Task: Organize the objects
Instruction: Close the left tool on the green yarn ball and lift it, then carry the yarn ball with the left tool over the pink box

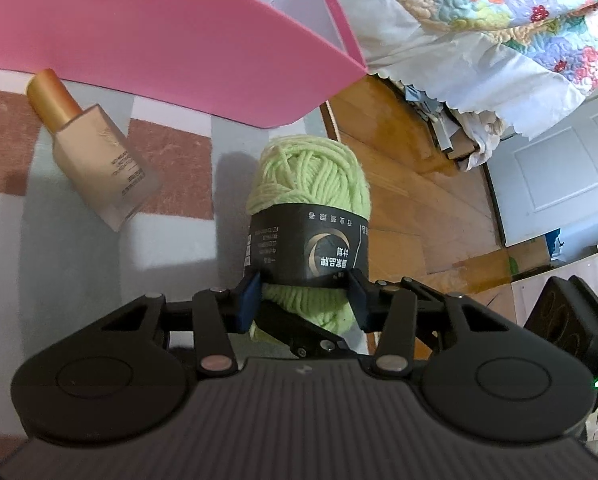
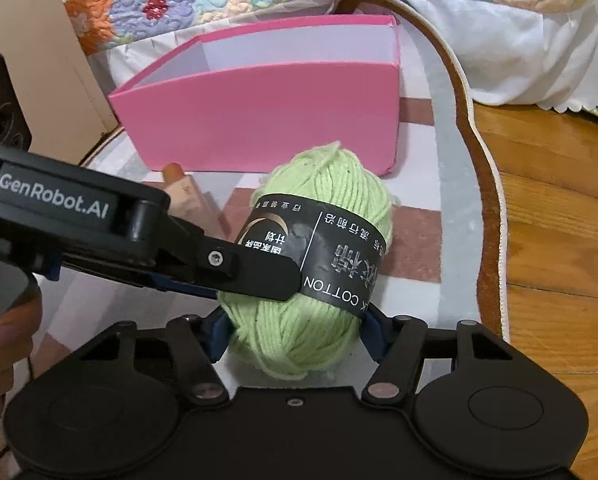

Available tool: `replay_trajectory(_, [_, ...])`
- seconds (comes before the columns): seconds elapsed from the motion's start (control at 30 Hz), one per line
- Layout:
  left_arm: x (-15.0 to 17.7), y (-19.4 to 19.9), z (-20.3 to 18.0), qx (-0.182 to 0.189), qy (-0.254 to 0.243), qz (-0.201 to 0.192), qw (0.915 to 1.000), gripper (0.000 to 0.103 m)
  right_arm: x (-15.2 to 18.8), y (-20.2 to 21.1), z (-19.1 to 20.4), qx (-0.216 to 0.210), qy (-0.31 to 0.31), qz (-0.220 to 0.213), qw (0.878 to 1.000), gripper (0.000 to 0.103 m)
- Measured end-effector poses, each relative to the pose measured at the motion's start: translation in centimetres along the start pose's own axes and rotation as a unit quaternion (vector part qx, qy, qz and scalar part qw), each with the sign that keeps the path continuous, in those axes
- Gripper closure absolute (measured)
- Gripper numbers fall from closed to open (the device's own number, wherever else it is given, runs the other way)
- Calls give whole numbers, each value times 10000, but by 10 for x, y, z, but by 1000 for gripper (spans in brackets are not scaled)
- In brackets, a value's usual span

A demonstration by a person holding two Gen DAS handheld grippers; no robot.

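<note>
A light green yarn ball [image 1: 311, 176] [image 2: 327, 188] with a black paper band is held just above a striped rug. In the left wrist view my left gripper [image 1: 304, 300] has its blue pads pressed on the ball's near end. In the right wrist view my right gripper [image 2: 297, 334] clamps the ball's lower part, while the left gripper's black finger [image 2: 259, 276] lies across the band from the left. A pink open-topped box [image 1: 159, 40] [image 2: 259, 120] stands just behind the ball. A beige foundation bottle [image 1: 99, 152] [image 2: 183, 196] with a gold cap lies on the rug left of the ball.
The rug [image 2: 455, 184] ends at a curved edge on the right, with wooden floor [image 2: 559, 240] beyond. A bed with a flowered quilt [image 1: 519, 8] and white skirt stands behind the box. A cardboard panel [image 2: 39, 60] leans at the left. A person's hand [image 2: 3, 340] holds the left gripper.
</note>
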State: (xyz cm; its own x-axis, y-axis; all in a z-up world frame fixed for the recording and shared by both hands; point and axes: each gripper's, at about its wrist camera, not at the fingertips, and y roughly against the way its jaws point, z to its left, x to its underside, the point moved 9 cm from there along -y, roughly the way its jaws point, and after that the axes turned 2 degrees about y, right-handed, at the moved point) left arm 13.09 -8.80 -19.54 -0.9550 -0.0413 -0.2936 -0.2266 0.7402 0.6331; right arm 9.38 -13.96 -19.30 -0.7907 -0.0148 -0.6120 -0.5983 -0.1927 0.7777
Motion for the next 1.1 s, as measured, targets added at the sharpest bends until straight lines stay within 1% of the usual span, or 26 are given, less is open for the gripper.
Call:
replay_trajectory(0.13, [5,22,-11,-90,-173,-137,9997,58,-4,16,14,-68,157,22,9999,35])
replay_trajectory(0.3, [9,54,-24,-207,-464,-455,9977,58,-13,35,32,-235,280,-40,9993,35])
replay_trajectory(0.47, [3,84,-33,-203,-604,-812,9947,58,-26,52,51,-289,652,-307,9970,35])
replay_trajectory(0.63, [-11,106,-41,-216,-607,-1106,9918,58,-47,63,64,-326,888,-542,9940,35])
replay_trajectory(0.7, [-23,114,-43,-205,-560,-1171,9913,58,-57,65,69,-316,1005,-616,9925,35])
replay_trajectory(0.8, [-44,126,-49,-261,-547,-1262,9901,58,-80,68,73,-349,1204,-683,9898,35])
replay_trajectory(0.97, [-90,142,-56,-488,-515,-1402,9876,58,-129,66,82,-541,1443,-678,9857,35])
replay_trajectory(1.1, [-128,142,-47,-734,-288,-1489,9857,57,-166,51,89,-716,1696,-622,9809,35])
